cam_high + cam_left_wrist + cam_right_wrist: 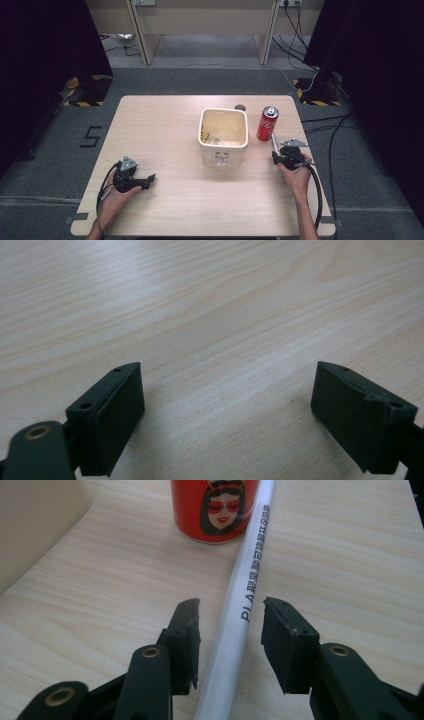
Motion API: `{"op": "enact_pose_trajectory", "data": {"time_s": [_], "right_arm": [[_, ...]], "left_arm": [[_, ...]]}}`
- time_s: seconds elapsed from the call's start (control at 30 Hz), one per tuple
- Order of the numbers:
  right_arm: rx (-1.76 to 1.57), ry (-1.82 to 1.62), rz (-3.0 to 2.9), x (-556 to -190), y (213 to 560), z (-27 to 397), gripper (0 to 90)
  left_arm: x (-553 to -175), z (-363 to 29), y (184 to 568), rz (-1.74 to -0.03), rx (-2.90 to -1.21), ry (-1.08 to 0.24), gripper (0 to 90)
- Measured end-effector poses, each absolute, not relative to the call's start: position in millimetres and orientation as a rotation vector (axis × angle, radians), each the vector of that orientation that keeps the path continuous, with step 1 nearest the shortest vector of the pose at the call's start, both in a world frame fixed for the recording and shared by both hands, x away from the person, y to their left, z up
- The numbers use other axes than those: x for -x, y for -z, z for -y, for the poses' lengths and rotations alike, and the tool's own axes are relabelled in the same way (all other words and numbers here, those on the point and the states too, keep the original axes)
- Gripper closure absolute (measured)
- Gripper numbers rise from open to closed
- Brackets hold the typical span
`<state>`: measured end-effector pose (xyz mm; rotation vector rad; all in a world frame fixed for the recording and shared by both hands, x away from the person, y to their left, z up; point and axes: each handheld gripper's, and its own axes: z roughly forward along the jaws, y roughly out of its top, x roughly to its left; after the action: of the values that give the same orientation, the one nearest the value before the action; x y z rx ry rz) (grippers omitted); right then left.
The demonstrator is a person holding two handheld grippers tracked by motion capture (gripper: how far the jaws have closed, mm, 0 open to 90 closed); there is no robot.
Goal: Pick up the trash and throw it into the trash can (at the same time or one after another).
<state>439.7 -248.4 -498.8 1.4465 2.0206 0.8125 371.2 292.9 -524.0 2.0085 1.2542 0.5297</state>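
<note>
Light wooden table [165, 130], set on grey carpet amid dark curtains, with pale desk legs and trailing cables beyond.

Nearest the camera in the high view: two forearms entering from the bottom edge, each hand gripping a black two-jaw tool. Left gripper [149, 179] lying low near the table's front left, pointing toward the middle, jaws spread wide. In the left gripper view, left gripper [227, 415] showing bare wood grain between its two black pads [117, 412], touching nothing.

Right gripper [274, 156] resting near the front right, aimed away from the person. In the right gripper view, right gripper [229, 640] straddling a white paper-wrapped straw [237, 615] lying flat on the wood, printed with dark lettering; jaws partly closed and standing either side of the wrapper, left pad just beside it, a clear gap on the right, not yet pinching.

Farther along, straw running up to and past the base of a red drink can [215, 510] bearing a cartoon face. In the high view, red drink can [267, 123] standing upright right of centre, just beside a cream square container [223, 137] holding pale contents. Small dark round object [240, 107] sitting behind the container near the far edge.
</note>
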Motion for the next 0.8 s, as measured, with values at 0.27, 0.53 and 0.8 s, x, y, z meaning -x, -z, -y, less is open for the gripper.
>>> {"op": "enact_pose_trajectory", "data": {"time_s": [0.27, 0.53, 0.8], "right_arm": [[-1.467, -0.8, -2.04, -444.1, 505.3, 251.6, 70.0], [-1.458, -0.833, -1.991, -440.8, 500.6, 261.6, 79.9], [-1.456, -0.866, -1.923, -431.9, 483.1, 279.6, 80.3]], "left_arm": [[-371.1, -293.1, 523.9, -1.251, -2.013, -0.529, 13.3], [-371.0, -293.1, 523.9, -1.25, -2.013, -0.528, 13.5], [-371.1, -293.0, 523.9, -1.249, -2.012, -0.528, 13.6]]}}
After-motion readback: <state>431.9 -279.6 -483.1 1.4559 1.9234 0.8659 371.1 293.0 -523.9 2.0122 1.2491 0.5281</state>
